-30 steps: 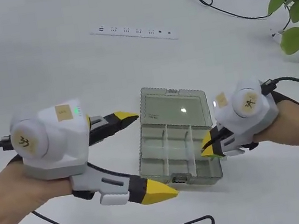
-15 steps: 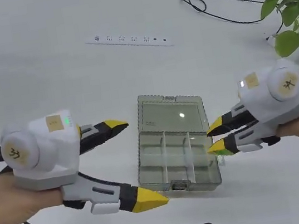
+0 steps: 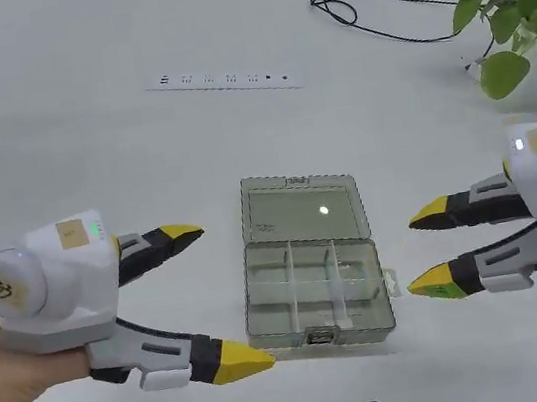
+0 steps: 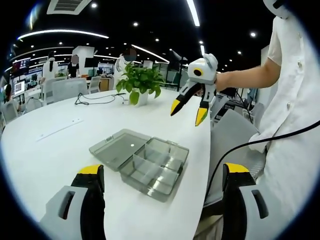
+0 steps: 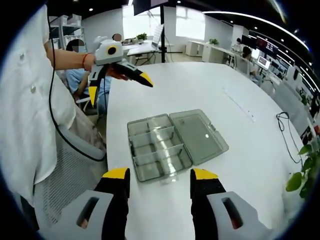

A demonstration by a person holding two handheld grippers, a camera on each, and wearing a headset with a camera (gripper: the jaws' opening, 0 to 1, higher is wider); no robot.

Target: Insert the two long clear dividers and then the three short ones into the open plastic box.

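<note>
the smoky, translucent plastic box (image 3: 300, 211) is lying open in the middle of the smooth white tabletop (image 3: 87, 137), its flat lid folded back. thin clear dividers (image 3: 291, 276) are splitting the rectangular tray into compartments. the left gripper (image 3: 232, 297) and right gripper (image 3: 413, 255), glossy white shells with pointed black, yellow-tipped jaws, are hovering either side, jaws spread apart, gripping nothing. their tan stickers are carrying marks i cannot read.

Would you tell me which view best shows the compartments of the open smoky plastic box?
The head view looks almost straight down into the open smoky plastic box. Both gripper views show it slanted, fisheye-distorted.
</note>
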